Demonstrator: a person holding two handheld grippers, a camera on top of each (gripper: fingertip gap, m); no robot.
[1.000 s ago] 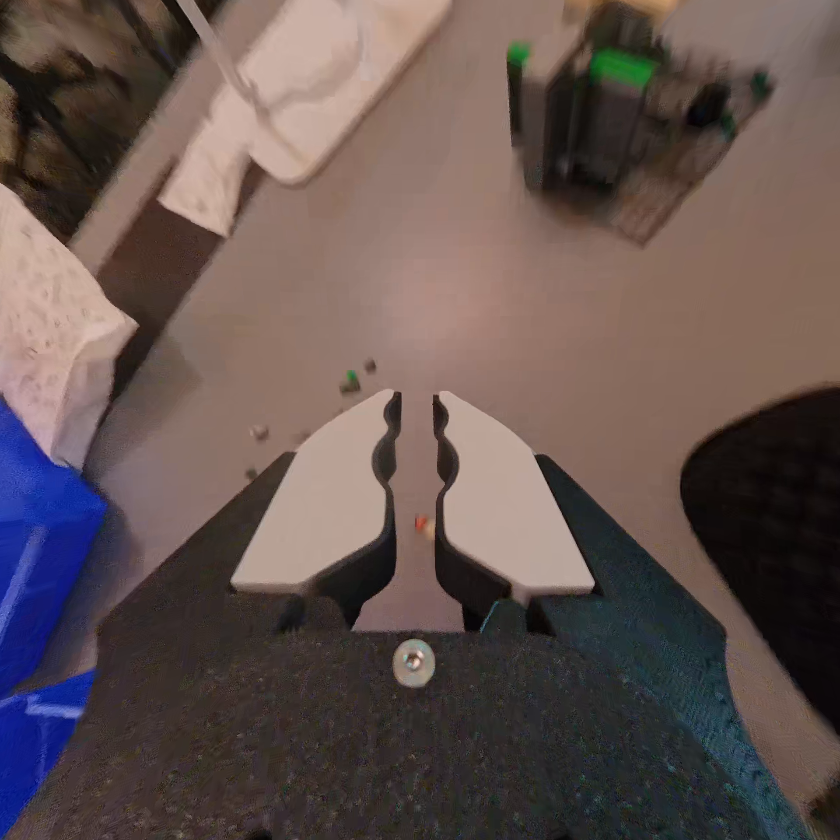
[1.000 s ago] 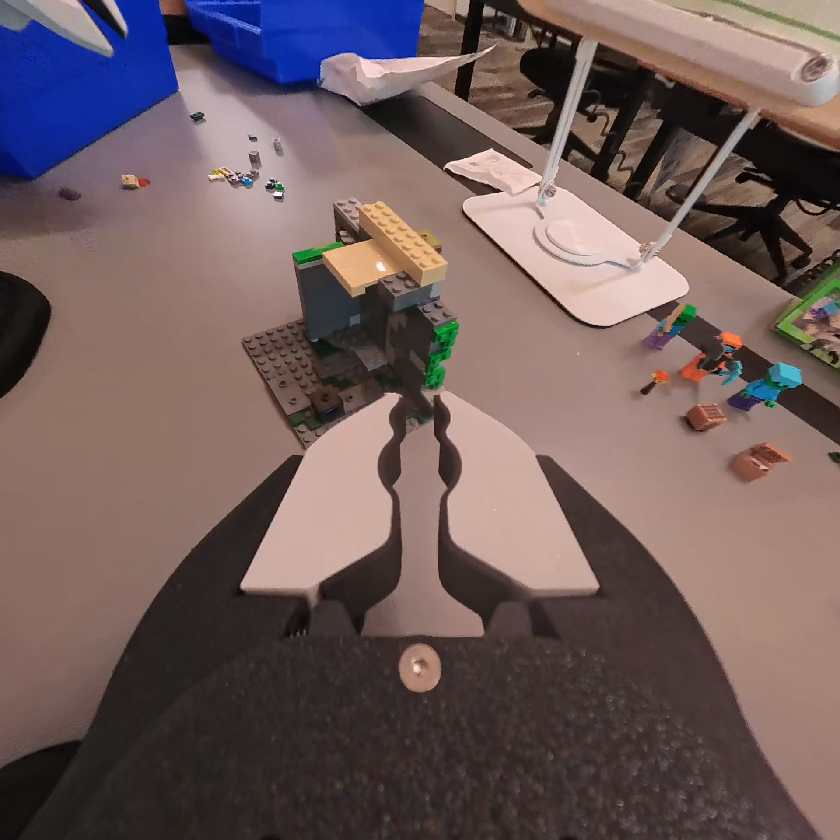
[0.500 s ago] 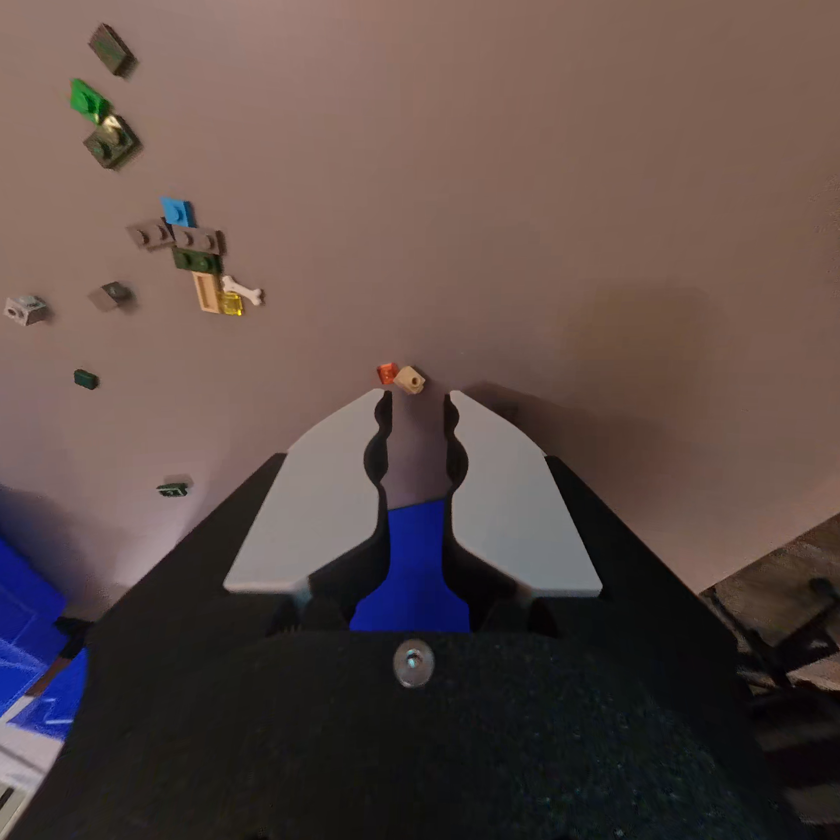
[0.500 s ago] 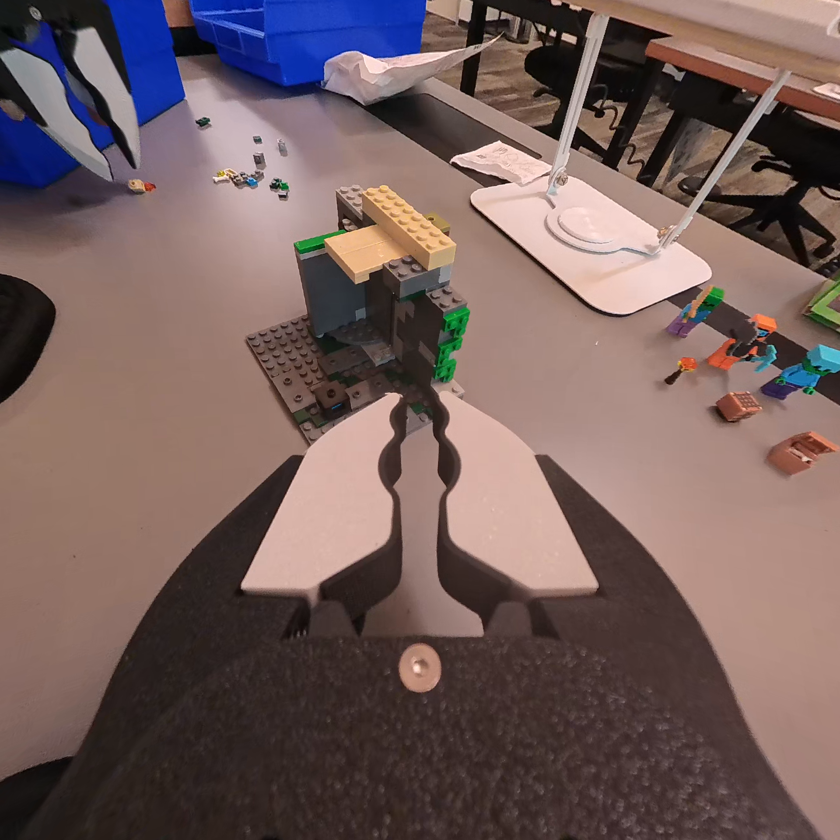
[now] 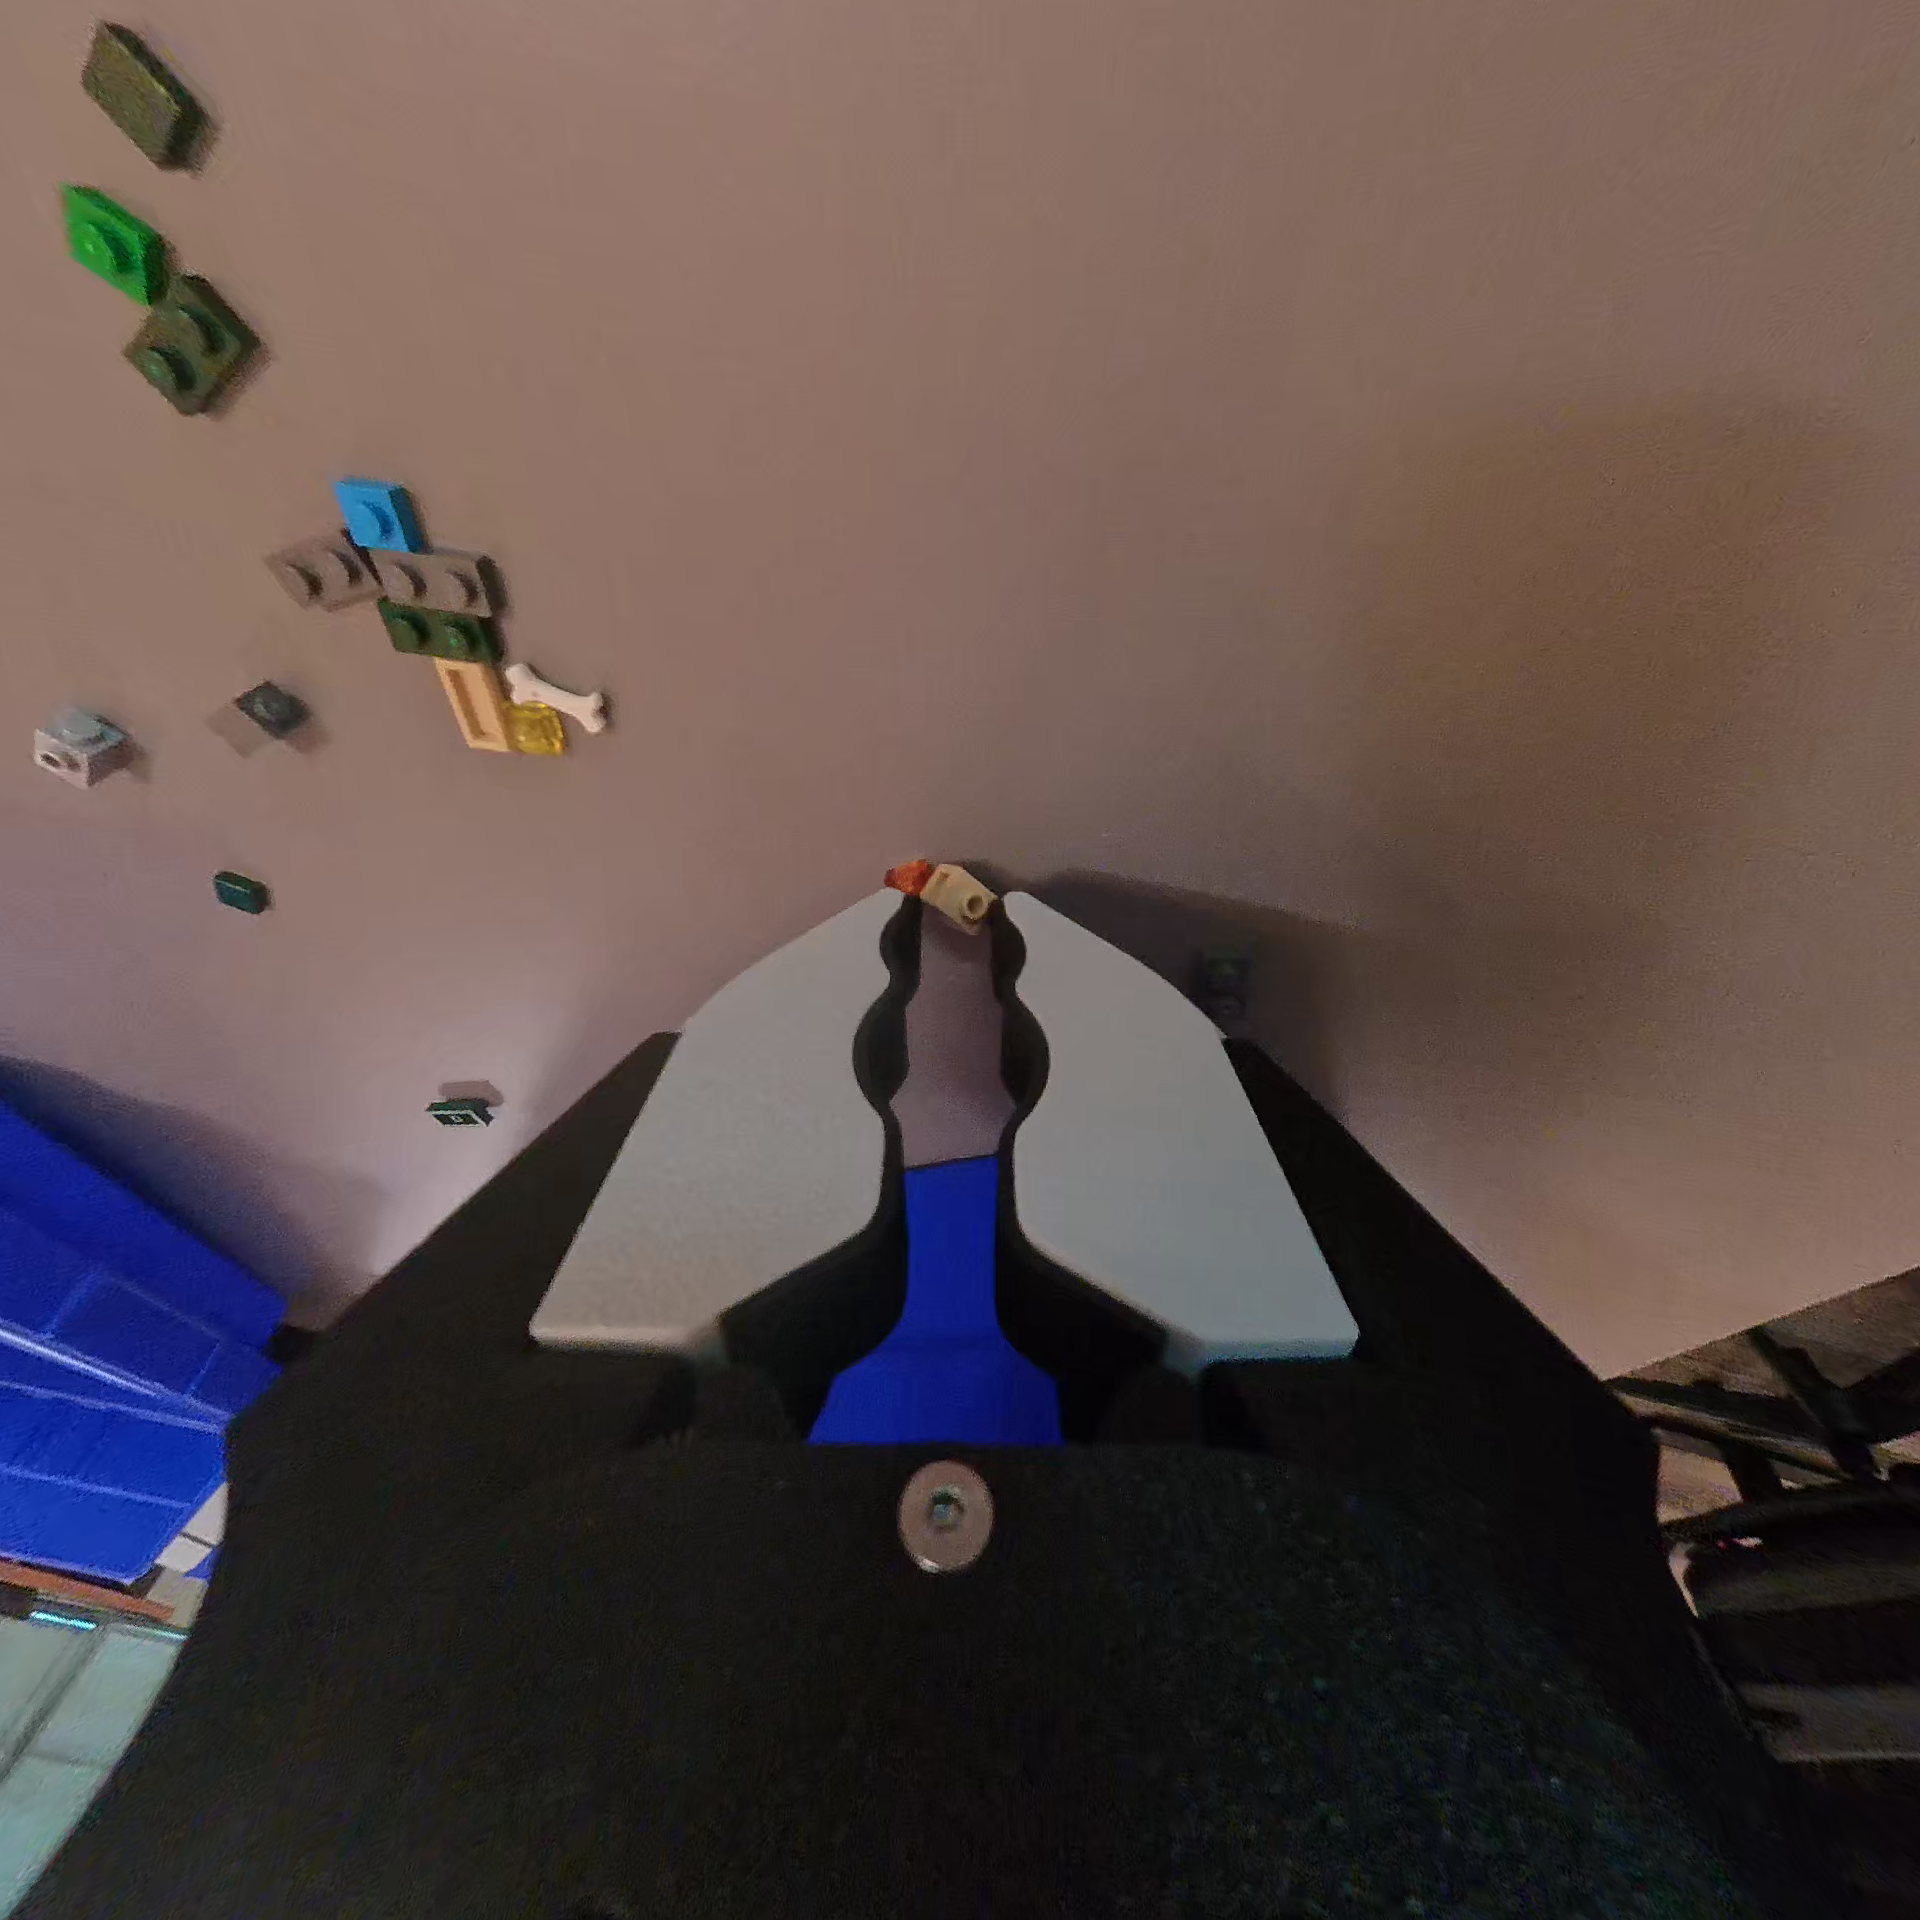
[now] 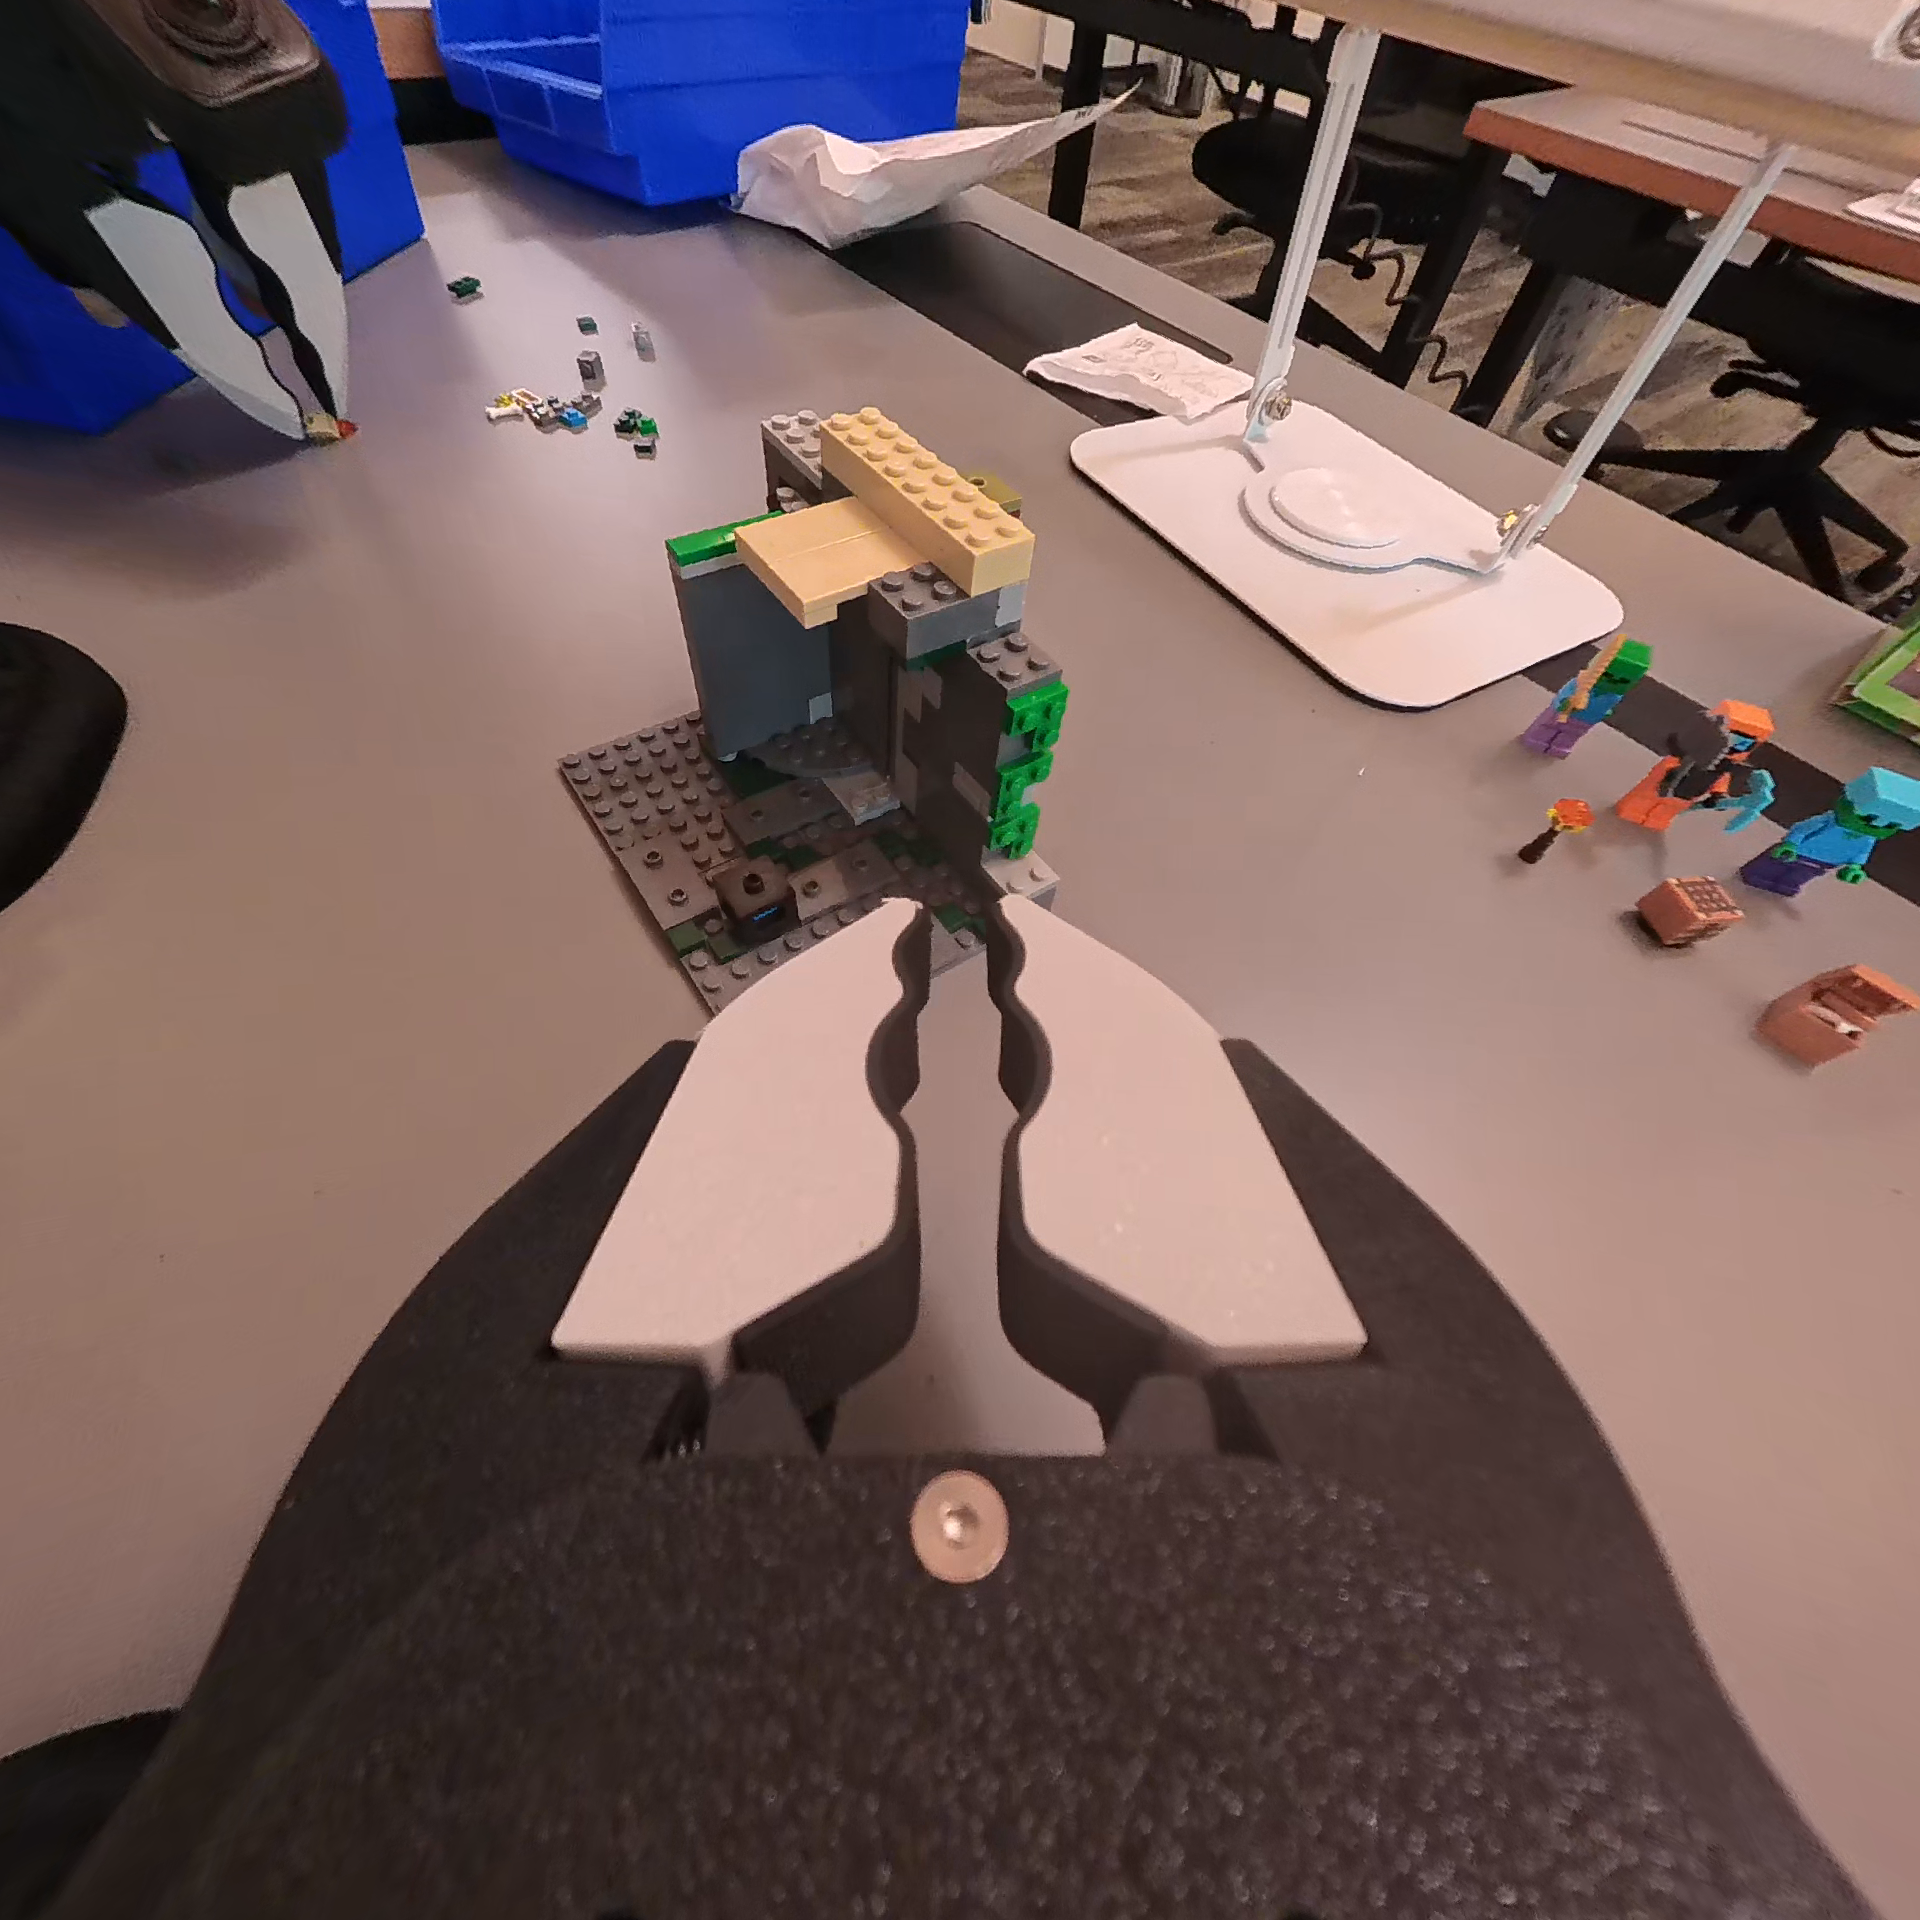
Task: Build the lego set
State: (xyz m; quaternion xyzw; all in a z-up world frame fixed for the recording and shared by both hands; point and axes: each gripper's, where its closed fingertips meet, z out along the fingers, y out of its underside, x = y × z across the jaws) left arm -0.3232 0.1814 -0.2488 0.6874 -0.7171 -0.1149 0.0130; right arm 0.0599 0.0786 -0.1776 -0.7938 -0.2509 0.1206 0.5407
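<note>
Lego build [image 6: 862,665], a grey-walled structure with tan plates on top and green bricks down one corner, stood on its studded grey baseplate near the middle of the grey table [image 6: 1299,935], just beyond the tips of the right tongs [image 6: 958,914]. Those tongs hung above the table with a narrow gap between their fingers and nothing held between them. The left tongs [image 5: 948,902] pointed steeply down at the table, well to the left of the build and in front of a blue plastic bin [image 6: 384,187]; their tips sat at a small tan brick [image 5: 961,896] with a tiny red-orange piece [image 5: 910,876] touching it, the tan brick lying between the fingertips, though whether it was gripped or only framed could not be told. A scatter of small loose pieces [image 5: 436,603] in grey, green, blue, yellow and tan, with a white bone piece [image 5: 556,698], lay on the table to the left of those tongs. A white lamp base [image 6: 1351,551] and several small minifigures [image 6: 1704,779] stood to the right of the build
</note>
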